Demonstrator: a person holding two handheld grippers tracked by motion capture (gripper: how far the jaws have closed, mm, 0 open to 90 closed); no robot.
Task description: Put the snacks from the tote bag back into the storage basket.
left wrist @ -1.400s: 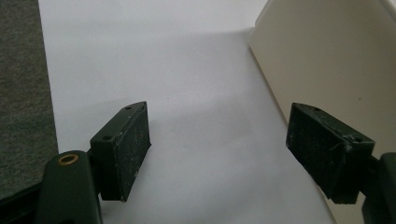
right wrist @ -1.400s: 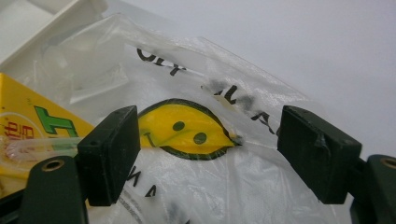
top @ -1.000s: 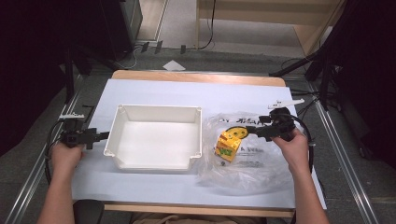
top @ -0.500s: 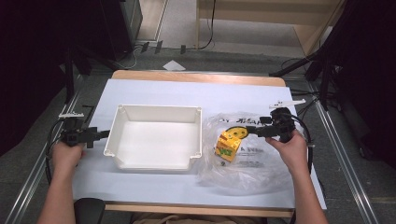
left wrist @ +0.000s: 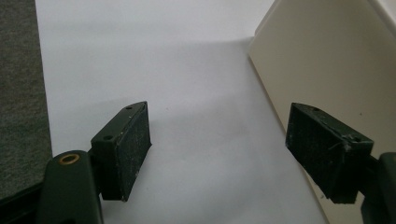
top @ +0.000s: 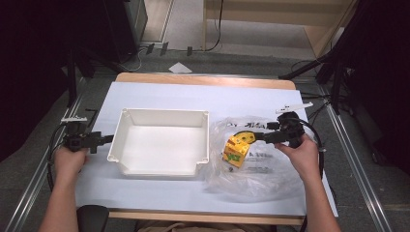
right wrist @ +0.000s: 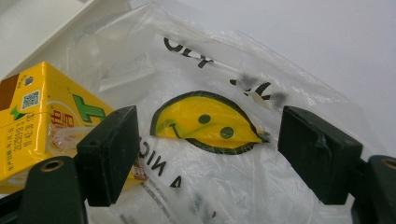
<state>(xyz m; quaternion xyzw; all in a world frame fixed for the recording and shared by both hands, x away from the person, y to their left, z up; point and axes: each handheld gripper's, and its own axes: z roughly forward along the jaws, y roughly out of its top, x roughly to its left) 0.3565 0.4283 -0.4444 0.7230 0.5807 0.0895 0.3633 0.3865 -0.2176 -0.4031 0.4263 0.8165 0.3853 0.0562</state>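
Over that last second little had shifted: the right claw (top: 261, 136) hung spread over the clear bag (top: 251, 164) holding the yellow carton (top: 236, 149) beside the tray (top: 159, 169), the left claw (top: 109, 138) idling open, so no grasp had started.

The yellow carton (right wrist: 42, 121) runs off the right gripper view's left edge, its small print unreadable.
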